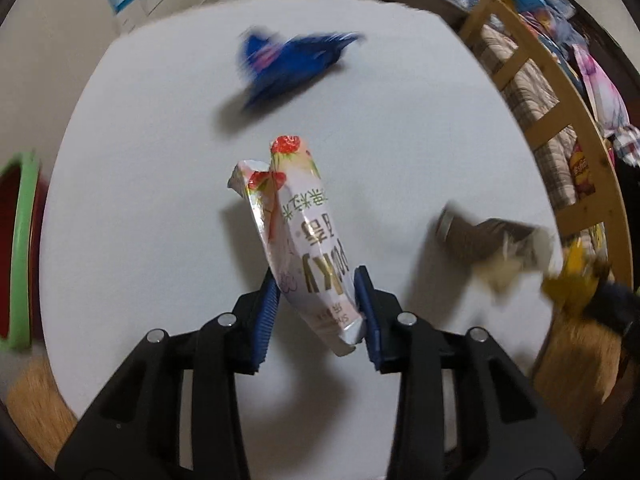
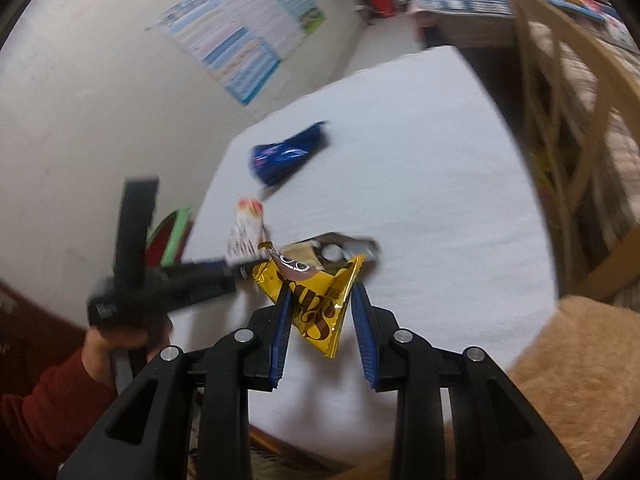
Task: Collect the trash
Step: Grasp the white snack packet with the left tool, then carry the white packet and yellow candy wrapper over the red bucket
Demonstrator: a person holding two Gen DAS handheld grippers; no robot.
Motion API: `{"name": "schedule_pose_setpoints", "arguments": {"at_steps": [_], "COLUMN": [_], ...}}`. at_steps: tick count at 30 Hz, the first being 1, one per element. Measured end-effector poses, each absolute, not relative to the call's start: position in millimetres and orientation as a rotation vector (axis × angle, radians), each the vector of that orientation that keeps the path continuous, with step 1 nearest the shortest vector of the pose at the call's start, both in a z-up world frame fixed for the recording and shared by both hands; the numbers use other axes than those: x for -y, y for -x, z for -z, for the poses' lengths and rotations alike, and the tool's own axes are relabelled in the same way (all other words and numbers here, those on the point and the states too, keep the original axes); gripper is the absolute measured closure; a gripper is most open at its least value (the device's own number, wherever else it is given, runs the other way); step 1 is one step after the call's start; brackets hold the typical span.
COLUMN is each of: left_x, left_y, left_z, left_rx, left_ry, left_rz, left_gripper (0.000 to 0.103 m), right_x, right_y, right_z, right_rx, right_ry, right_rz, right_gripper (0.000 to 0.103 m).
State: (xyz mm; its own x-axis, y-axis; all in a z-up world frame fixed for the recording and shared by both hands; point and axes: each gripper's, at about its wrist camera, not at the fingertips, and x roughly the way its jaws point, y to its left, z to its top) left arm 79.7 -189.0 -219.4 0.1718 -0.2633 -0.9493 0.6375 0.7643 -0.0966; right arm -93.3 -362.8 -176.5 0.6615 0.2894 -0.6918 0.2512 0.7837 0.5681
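My left gripper (image 1: 316,280) is shut on a pink-and-white Pocky wrapper (image 1: 296,220) and holds it above the white table (image 1: 140,200). My right gripper (image 2: 322,292) is shut on a yellow snack wrapper (image 2: 320,300); that wrapper also shows in the left wrist view (image 1: 572,276). A blue wrapper (image 1: 288,68) lies on the far part of the table and also shows in the right wrist view (image 2: 286,152). A grey-brown wrapper (image 1: 484,244) lies on the table at right, and shows just behind the yellow one (image 2: 344,246). The left gripper with the Pocky wrapper (image 2: 246,232) appears in the right wrist view.
A green-rimmed red bin (image 1: 20,252) stands off the table's left edge, also in the right wrist view (image 2: 168,236). A wooden chair (image 1: 532,92) with piled cloth is at right. A tan furry surface (image 2: 572,380) lies at the near right. A poster (image 2: 240,28) hangs on the wall.
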Motion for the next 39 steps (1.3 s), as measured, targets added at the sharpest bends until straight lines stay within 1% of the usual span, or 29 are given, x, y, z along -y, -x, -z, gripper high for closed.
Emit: {"name": "schedule_pose_setpoints", "arguments": {"at_steps": [2,4,5,7,8,10,11,13,17,19,21,23,24,25,26,27,28,29,30,31,32,39], "left_x": [166.6,148.0,142.8,131.1,127.5,121.1,121.5,117.0,108.6,108.1,110.6,115.6,117.4,119.8,123.1,127.5,130.6,133.1,133.7,133.0,130.8,118.9], "left_y": [-79.5,-83.2,-84.8,-88.5,-88.4,-89.2,-88.1,-90.4,-96.0,-98.1,-99.4,-100.9,-100.8,-100.7,-99.6,-97.4,-95.9,-93.7,-92.8,-91.8,-91.4,-93.6], "left_z": [222.4,222.1,221.2,220.3,220.4,219.8,219.8,220.1,215.9,214.1,214.7,219.0,221.0,223.1,224.9,226.1,227.7,228.8,229.6,228.4,226.5,182.3], "left_rx": [-1.251,-1.248,-1.246,-1.249,-1.247,-1.231,-1.226,-1.205,-1.146,-1.112,-1.118,-1.17,-1.195,-1.219,-1.232,-1.237,-1.238,-1.238,-1.239,-1.232,-1.225,-1.077], "left_ry": [-0.331,-0.269,-0.242,-0.177,-0.164,-0.144,-0.136,-0.101,-0.067,-0.077,-0.083,-0.07,-0.062,-0.058,-0.068,-0.092,-0.112,-0.136,-0.15,-0.152,-0.147,-0.179], "left_rz": [0.609,0.556,0.539,0.521,0.516,0.498,0.487,0.439,0.372,0.346,0.346,0.368,0.385,0.407,0.424,0.439,0.447,0.454,0.456,0.456,0.455,0.426], "left_gripper": [0.064,0.058,0.057,0.051,0.045,0.041,0.031,0.018,0.016,0.011,0.011,0.011,0.012,0.015,0.022,0.033,0.039,0.056,0.063,0.065,0.072,0.073], "right_x": [349.0,334.3,328.2,313.5,308.1,302.3,301.5,301.7,306.1,307.4,307.3,305.4,303.8,302.3,300.9,299.3,297.8,296.6,295.5,294.5,293.8,291.3], "right_y": [83.3,72.3,68.6,62.4,60.6,60.0,60.2,62.1,65.0,66.5,66.0,66.4,65.8,65.2,66.5,65.4,63.4,62.7,61.9,61.5,60.8,55.1], "right_z": [175.1,176.5,176.9,176.7,176.3,175.5,175.8,178.5,185.7,188.1,189.4,189.0,188.6,188.4,187.7,187.8,187.8,187.7,187.5,186.8,185.8,175.5], "right_rx": [-0.866,-0.878,-0.883,-0.89,-0.891,-0.89,-0.89,-0.899,-0.922,-0.928,-0.931,-0.932,-0.934,-0.935,-0.935,-0.937,-0.937,-0.938,-0.938,-0.937,-0.935,-0.911], "right_ry": [-0.701,-0.7,-0.695,-0.684,-0.678,-0.671,-0.669,-0.67,-0.678,-0.681,-0.687,-0.68,-0.674,-0.669,-0.667,-0.665,-0.664,-0.662,-0.659,-0.657,-0.655,-0.635], "right_rz": [-0.077,-0.116,-0.127,-0.148,-0.151,-0.15,-0.149,-0.138,-0.106,-0.096,-0.094,-0.095,-0.096,-0.099,-0.101,-0.103,-0.103,-0.103,-0.104,-0.105,-0.108,-0.116], "right_gripper": [0.073,0.073,0.074,0.074,0.074,0.073,0.073,0.073,0.073,0.073,0.073,0.073,0.073,0.073,0.073,0.073,0.073,0.073,0.073,0.073,0.073,0.073]}}
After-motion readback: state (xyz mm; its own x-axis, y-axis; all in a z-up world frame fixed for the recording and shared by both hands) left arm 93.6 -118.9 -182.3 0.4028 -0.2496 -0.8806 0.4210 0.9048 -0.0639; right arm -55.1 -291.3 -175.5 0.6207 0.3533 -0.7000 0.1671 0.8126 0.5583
